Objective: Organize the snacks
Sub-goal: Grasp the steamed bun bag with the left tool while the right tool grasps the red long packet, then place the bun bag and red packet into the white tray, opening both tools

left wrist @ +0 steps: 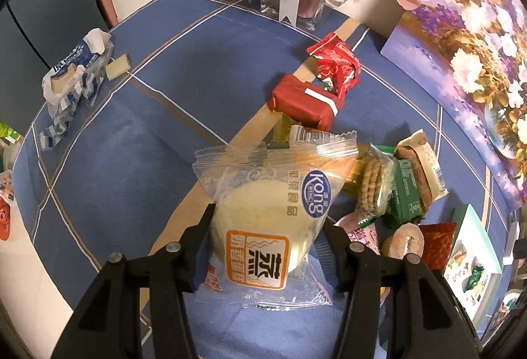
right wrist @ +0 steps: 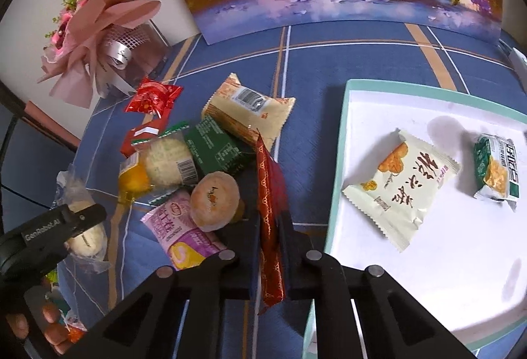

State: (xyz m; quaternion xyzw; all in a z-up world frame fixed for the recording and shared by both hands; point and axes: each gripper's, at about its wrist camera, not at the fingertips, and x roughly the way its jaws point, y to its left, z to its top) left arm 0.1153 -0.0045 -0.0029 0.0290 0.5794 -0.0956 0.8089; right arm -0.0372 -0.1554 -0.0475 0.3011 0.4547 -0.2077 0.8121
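Left wrist view: left gripper (left wrist: 266, 233) is clamped on a clear plastic packet holding a pale round steamed cake with an orange label (left wrist: 263, 220), lifted above the blue checked tablecloth (left wrist: 138, 134). Beyond it lie a dark red paper-wrapped block (left wrist: 304, 103) and a shiny red foil candy wrapper (left wrist: 336, 62); the loose snack pile (left wrist: 398, 187) sits to the right, a torn blue-and-white wrapper (left wrist: 72, 78) far left. Right wrist view: right gripper (right wrist: 271, 247) is closed on a thin dark red sachet with gold pattern (right wrist: 271, 214), held edge-on, just left of the white tray with mint-green rim (right wrist: 339, 141). Tray already holds a cream zigzag-edged biscuit packet (right wrist: 402, 187) and a green-and-white snack packet (right wrist: 495, 171). Judgement: carry the sachet right over the rim, lower it onto bare white floor near the tray's front, then release; the rim could catch the sachet's dangling tip. The left gripper's cake should wait clear, since both heading for the tray could collide.
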